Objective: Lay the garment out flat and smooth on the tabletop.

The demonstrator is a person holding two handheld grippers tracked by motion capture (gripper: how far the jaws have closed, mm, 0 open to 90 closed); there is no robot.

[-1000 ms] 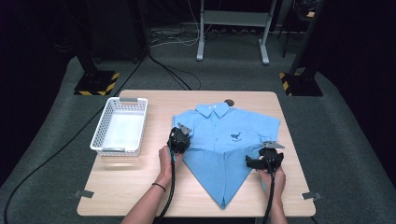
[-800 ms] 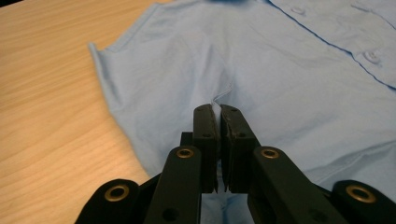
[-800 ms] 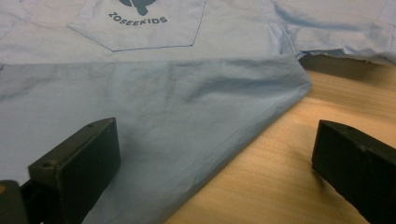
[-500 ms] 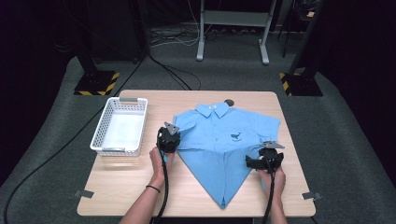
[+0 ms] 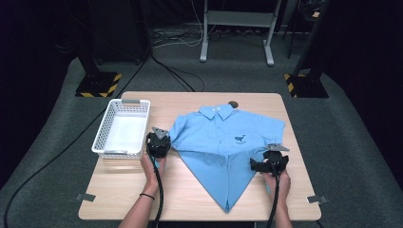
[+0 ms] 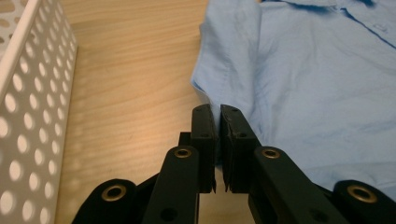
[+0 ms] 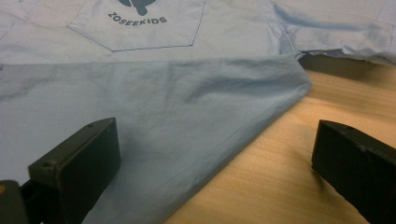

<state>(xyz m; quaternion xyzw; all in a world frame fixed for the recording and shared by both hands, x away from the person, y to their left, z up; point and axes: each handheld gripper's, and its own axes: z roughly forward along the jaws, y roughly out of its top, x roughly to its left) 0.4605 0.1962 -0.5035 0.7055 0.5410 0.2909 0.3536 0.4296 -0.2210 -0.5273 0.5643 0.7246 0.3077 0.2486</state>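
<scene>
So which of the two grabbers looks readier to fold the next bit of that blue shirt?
Probably the right gripper: its jaws stand wide open astride the folded edge of the shirt. The left gripper has its jaws nearly shut beside the sleeve, gripping nothing visible.

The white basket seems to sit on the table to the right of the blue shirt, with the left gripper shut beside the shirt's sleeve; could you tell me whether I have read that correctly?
Not quite: the white basket sits to the left of the blue shirt, not the right, as the high view shows. The rest holds: the left gripper is shut beside the shirt's sleeve.
</scene>
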